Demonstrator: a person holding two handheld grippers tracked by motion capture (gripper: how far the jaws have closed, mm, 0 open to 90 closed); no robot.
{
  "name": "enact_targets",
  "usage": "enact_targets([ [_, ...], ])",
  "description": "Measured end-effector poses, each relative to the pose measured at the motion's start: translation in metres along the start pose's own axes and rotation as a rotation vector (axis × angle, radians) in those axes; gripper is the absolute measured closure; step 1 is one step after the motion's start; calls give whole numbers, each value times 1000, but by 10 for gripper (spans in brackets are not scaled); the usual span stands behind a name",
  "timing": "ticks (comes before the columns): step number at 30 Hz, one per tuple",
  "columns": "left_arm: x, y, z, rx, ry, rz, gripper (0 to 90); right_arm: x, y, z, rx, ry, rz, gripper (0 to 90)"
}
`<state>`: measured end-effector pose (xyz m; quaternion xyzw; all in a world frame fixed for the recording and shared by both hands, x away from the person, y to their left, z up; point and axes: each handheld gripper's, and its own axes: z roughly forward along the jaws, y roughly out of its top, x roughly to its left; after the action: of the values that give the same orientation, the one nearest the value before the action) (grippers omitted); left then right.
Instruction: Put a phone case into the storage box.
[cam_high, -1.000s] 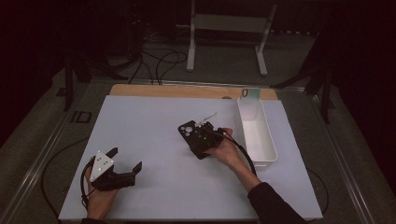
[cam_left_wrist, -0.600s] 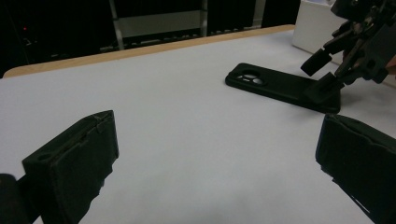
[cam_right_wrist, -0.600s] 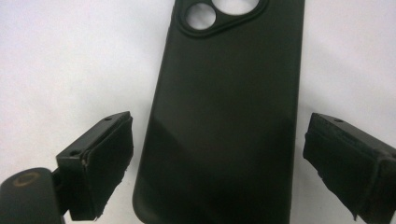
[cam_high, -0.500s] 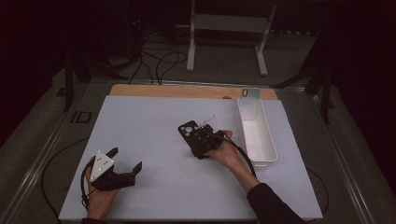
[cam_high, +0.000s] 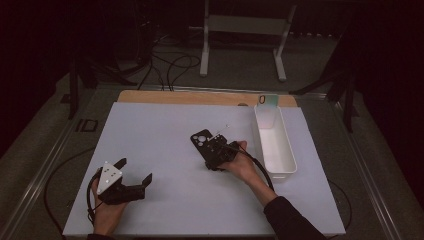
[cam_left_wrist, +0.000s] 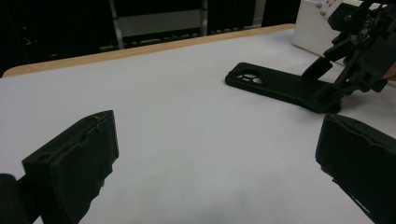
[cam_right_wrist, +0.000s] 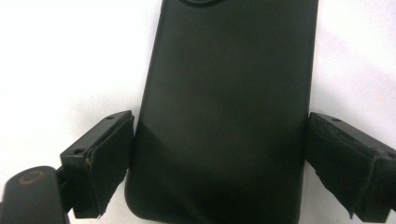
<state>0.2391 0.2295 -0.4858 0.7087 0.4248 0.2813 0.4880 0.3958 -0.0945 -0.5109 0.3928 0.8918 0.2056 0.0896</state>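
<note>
The phone case lies flat at the centre of the table; the right gripper straddles its near end, jaws open, close on both sides. The left gripper rests at lower left, jaws wide apart, holding nothing; a white bin stands at right.

Probably a dim lab: white work table, floor cables, metal stand.

A white-topped desk carries a black phone case (near centre) and a white bin along its right edge.
</note>
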Motion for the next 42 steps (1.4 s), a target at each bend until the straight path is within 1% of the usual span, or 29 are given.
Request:
enact_targets([
  [2, 0, 0, 0, 2, 1, 2, 0, 0, 0, -1, 10, 4, -7, 117],
  [5, 0, 0, 0, 2, 1, 1, 0, 1, 0, -2, 16, -1, -2, 136],
  [10, 1, 0, 0, 3, 3, -1, 0, 1, -1, -3, 8, 2, 5, 149],
  [12, 1, 0, 0, 5, 3, -1, 0, -1, -2, -4, -7, 11, 22, 150],
  [13, 1, 0, 0, 6, 3, -1, 0, -1, -3, -5, -13, 24, 25, 150],
  [17, 0, 0, 1, 9, 3, -1, 0, -1, -3, -12, -42, 27, 38, 150],
  [18, 0, 0, 1, 10, 2, -1, 0, -1, -3, -13, -46, 28, 31, 149],
  [21, 0, 0, 2, 16, 0, 0, 0, 1, -3, -20, -70, 43, 36, 150],
  [25, -1, 0, 3, 22, -3, -4, 0, 2, -5, -25, -92, 48, 28, 154],
  [27, -2, 1, 3, 22, -11, -14, 0, 2, -6, -28, -105, 58, 32, 154],
  [29, -2, 3, 4, 18, -34, -39, 0, 1, -7, -31, -123, 64, 42, 155],
  [32, -3, 7, 7, 17, -45, -53, 0, 1, -8, -36, -155, 76, 49, 155],
  [34, -4, 11, 10, 25, -48, -62, 0, 1, -9, -41, -175, 84, 48, 155],
  [37, -6, 17, 16, 35, -66, -75, 0, 3, -10, -50, -212, 94, 45, 155],
  [42, -10, 28, 24, 32, -98, -100, 0, 7, -12, -63, -256, 112, 33, 154],
])
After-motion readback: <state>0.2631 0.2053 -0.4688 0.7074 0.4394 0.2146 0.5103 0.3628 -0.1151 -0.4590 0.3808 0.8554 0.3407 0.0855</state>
